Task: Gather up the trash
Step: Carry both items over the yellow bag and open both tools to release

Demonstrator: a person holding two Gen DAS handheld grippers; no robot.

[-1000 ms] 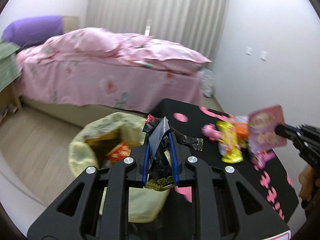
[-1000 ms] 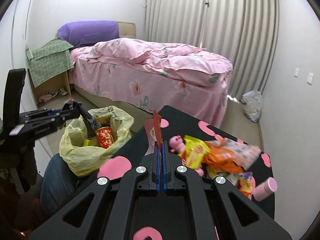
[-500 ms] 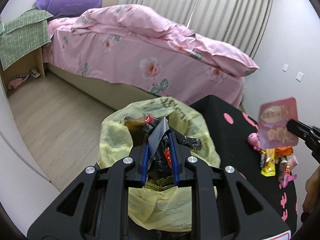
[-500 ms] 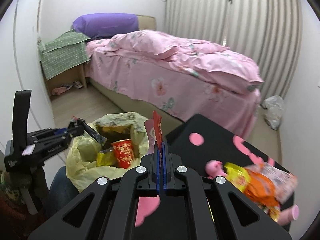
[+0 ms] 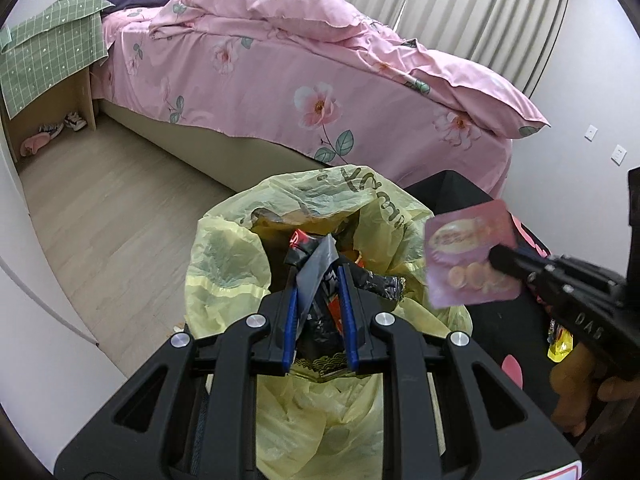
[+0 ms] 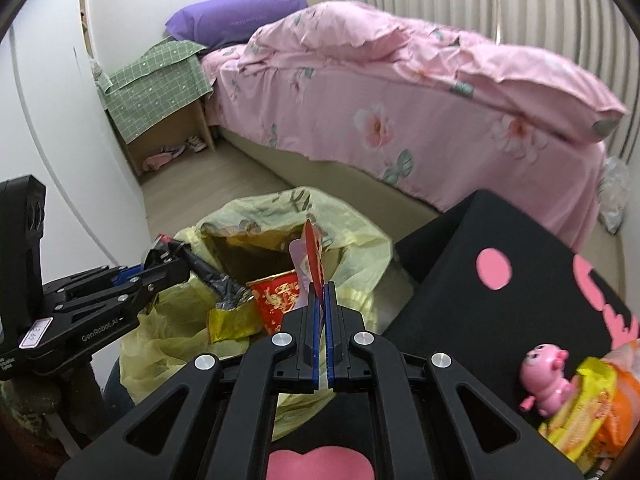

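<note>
A crumpled black wrapper (image 5: 320, 276) is pinched between the blue pads of the left tool (image 5: 319, 280), held right over the open mouth of the yellow trash bag (image 5: 224, 256). Just beside it, the right tool (image 6: 322, 292) is clamped on a flat pink snack packet (image 5: 468, 252), seen edge-on in its own camera, above the bag's rim nearest the counter (image 6: 460, 264). Inside the bag lie a red paper cup (image 6: 276, 300) and a gold wrapper (image 6: 232, 320). On the black, pink-spotted counter sit a pink pig toy (image 6: 546, 376) and more snack wrappers (image 6: 588, 396). A pink floral bed (image 5: 320, 80) stands beyond.
</note>
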